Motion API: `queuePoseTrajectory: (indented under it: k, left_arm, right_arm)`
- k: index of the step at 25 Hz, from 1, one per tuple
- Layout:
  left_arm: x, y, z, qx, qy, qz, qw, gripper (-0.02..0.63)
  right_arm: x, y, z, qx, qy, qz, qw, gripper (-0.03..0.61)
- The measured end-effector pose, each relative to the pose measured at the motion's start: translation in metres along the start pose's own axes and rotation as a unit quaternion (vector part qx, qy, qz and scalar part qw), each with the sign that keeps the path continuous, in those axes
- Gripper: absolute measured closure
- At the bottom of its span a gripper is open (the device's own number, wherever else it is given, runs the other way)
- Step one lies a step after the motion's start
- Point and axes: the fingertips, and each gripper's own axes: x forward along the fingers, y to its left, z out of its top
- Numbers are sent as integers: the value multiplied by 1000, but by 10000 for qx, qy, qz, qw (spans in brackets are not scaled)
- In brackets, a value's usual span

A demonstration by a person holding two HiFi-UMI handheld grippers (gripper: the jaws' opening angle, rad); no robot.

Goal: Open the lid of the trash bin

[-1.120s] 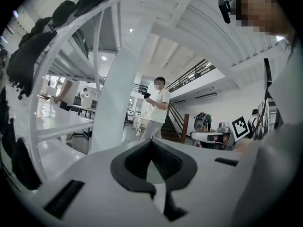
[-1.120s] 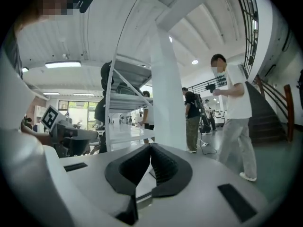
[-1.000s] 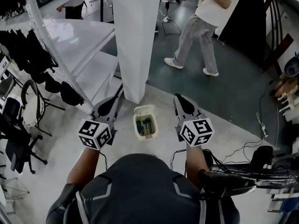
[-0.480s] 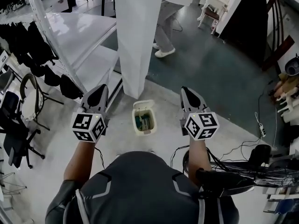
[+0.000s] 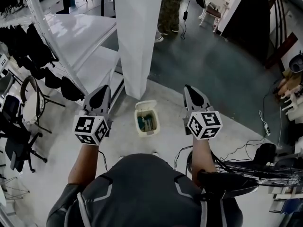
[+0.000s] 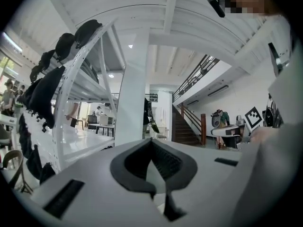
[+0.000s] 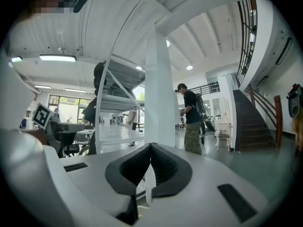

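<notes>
Nearest: operator's dark-grey shirt (image 5: 142, 193), both forearms reaching forward.

Marker cubes, black-and-white square patterns on white faces: left cube (image 5: 91, 129) left of the trash bin, right cube (image 5: 204, 125) right of it.

Left tool (image 5: 101, 92): jaws closed tip to tip, nothing between them; the left gripper view confirms the ribbed black pads meeting. Held above the floor, left of the bin and apart from it.

Right tool (image 5: 192, 91): jaws likewise closed and empty. Right of the bin, apart from it.

Trash bin (image 5: 147, 119): small, cream, rounded-rectangular, standing on the floor between the two tools. Lid (image 5: 145, 105) is swung up at the bin's far edge; greenish contents show inside.

Floor: pale and smooth (image 5: 57, 150) around the bin, dark grey-green (image 5: 213, 65) beyond it.

Black cables (image 5: 246, 150) right of the bin.

Beyond the bin: square white pillar (image 5: 138, 37); white metal rack (image 5: 80, 37) to the bin's far left, black items (image 5: 28, 51) hanging alongside.

Farthest: person in camouflage trousers (image 5: 170, 8); dark staircase (image 7: 253, 122).
</notes>
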Motion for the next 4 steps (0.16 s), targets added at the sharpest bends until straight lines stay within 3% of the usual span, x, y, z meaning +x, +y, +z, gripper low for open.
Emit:
queuePoseTrajectory:
  k: [4]
  left_arm:
    - [0,0,1,79,-41,47,9999,606]
  right_arm:
    - [1,2,0,8,-28,-20,10000,552]
